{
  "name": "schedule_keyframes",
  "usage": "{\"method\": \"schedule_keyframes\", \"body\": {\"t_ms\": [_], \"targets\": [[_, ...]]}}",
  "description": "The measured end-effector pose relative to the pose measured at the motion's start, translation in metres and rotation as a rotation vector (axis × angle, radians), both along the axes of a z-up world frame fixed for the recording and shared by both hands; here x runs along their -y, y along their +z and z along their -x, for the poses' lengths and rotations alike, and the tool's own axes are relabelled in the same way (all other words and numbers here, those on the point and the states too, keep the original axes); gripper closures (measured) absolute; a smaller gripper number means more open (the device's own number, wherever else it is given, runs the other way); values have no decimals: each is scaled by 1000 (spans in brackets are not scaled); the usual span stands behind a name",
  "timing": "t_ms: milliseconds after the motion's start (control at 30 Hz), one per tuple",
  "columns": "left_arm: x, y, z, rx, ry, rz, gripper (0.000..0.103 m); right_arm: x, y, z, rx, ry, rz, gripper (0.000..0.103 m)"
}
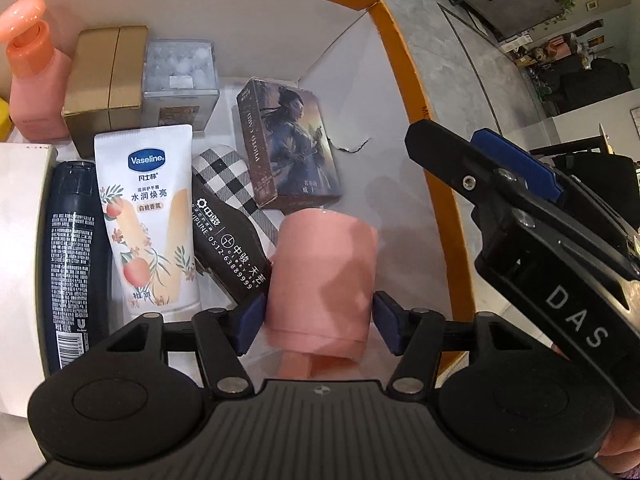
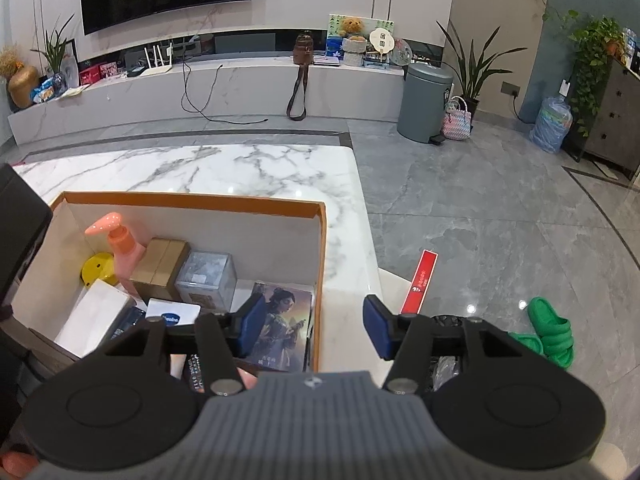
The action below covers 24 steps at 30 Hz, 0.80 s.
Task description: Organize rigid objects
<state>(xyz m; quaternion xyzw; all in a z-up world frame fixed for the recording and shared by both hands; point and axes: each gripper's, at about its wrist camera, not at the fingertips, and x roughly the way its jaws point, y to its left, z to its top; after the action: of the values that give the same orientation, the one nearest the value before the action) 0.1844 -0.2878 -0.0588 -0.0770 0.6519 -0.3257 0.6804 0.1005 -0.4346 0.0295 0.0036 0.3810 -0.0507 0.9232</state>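
The left gripper (image 1: 318, 326) has a pink bottle (image 1: 322, 280) between its pads, the right pad seemingly just clear of it, low in the orange-rimmed box (image 1: 404, 52) beside a black case (image 1: 228, 236). Released crooked, it could tip onto the card box (image 1: 290, 146) (they sit close). The bottle looks smooth, matte and stout. The right gripper (image 2: 314, 330) hangs wide open and empty over the box's right wall, further out.
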Motion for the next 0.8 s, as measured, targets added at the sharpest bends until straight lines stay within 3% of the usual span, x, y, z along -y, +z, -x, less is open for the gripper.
{"method": "schedule_keyframes", "body": {"t_ms": [300, 600, 800], "targets": [[-8, 8, 10, 1, -26, 71, 44, -8, 7, 5, -15, 35, -50, 44], [-51, 58, 31, 235, -50, -34, 44, -39, 17, 13, -35, 108, -79, 39], [-92, 91, 54, 403, -7, -104, 44, -66, 25, 21, -28, 121, -108, 35]]}}
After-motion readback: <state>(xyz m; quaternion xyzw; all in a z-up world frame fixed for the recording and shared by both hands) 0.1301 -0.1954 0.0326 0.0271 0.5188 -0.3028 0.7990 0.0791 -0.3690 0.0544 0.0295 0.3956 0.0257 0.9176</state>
